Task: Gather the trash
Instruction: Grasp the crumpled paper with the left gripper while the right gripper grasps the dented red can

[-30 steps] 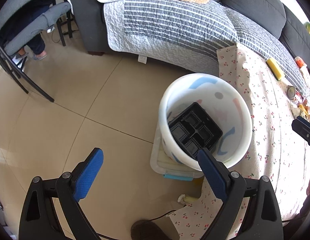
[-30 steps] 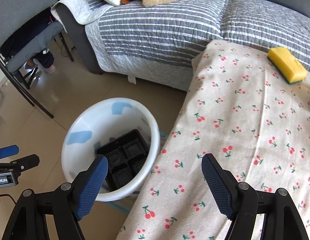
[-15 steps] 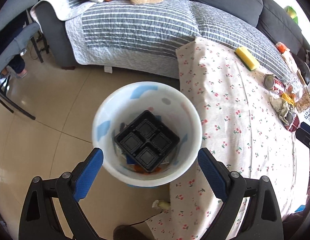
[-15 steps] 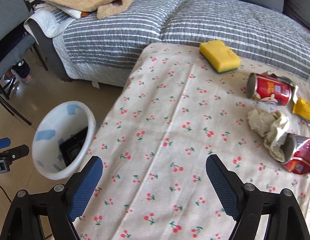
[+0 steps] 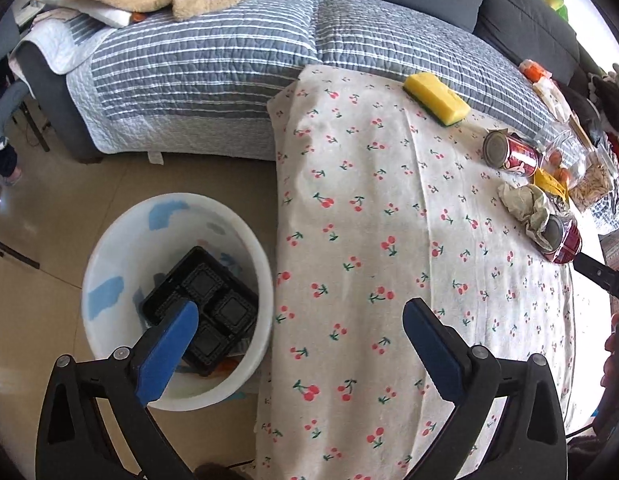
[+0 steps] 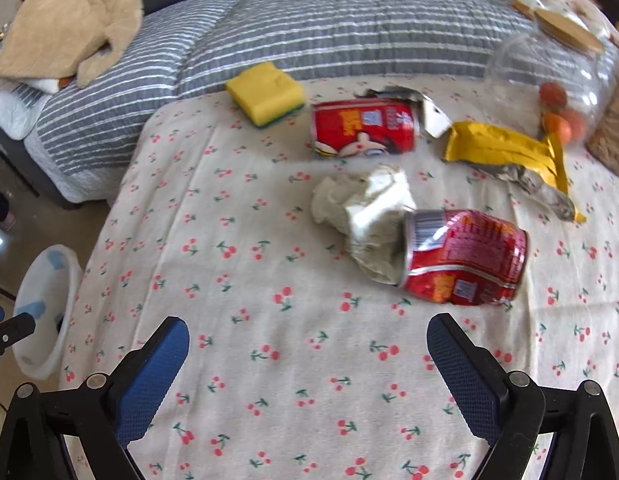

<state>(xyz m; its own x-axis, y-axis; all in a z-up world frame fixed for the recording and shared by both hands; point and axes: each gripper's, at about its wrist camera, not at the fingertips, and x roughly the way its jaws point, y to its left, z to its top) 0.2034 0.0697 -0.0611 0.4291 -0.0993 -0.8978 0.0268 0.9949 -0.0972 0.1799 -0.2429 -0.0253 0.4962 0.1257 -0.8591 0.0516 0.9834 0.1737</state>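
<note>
Cherry-print tablecloth (image 6: 269, 380) lies bare from its near edge up to the trash. Right gripper (image 6: 305, 364) jaws just opened wide, nothing between. Left gripper (image 5: 301, 340) likewise, straddling the table edge beside the white bin (image 5: 109, 240) holding one black tray (image 5: 213, 308). Two dented red cans (image 6: 465, 258) (image 6: 363, 128), one crumpled tissue (image 6: 361, 208), one yellow wrapper (image 6: 505, 148), one sponge (image 6: 265, 94).

The bench (image 6: 269, 360), under a cherry-print cloth, carried a yellow sponge (image 6: 265, 94) near its far edge, two red cans (image 6: 363, 128) lying on their sides, a crumpled tissue (image 6: 361, 216) touching the nearer can (image 6: 463, 256), a yellow wrapper (image 6: 505, 150) and a clear tub (image 6: 549, 80). A white bucket (image 5: 109, 240) stood on the tiled floor (image 5: 29, 300) just beside the bench.
</note>
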